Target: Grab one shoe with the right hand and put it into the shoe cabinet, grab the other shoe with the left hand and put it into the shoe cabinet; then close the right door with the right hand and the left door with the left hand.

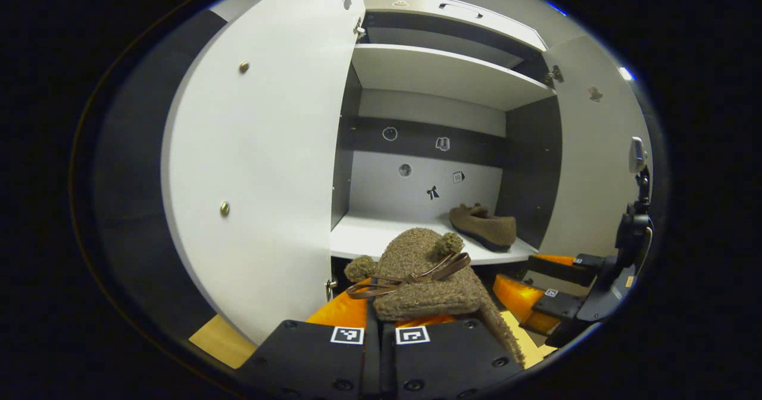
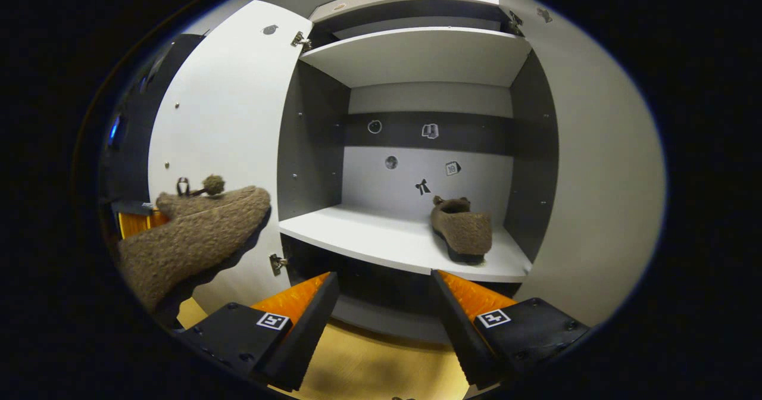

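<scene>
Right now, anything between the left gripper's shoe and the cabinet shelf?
Nothing visible. The held shoe faces the shelf, both doors stand open, and the first shoe sits far right, leaving the shelf's left side free.

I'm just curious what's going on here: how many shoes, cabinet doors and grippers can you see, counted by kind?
Shoes: 2, one shoe on the shelf and one held shoe.
Cabinet doors: 2, the left door and the right door, both open.
Grippers: 2, the left gripper and the right gripper.
Total: 6.

Left gripper — clamped on shoe
</scene>
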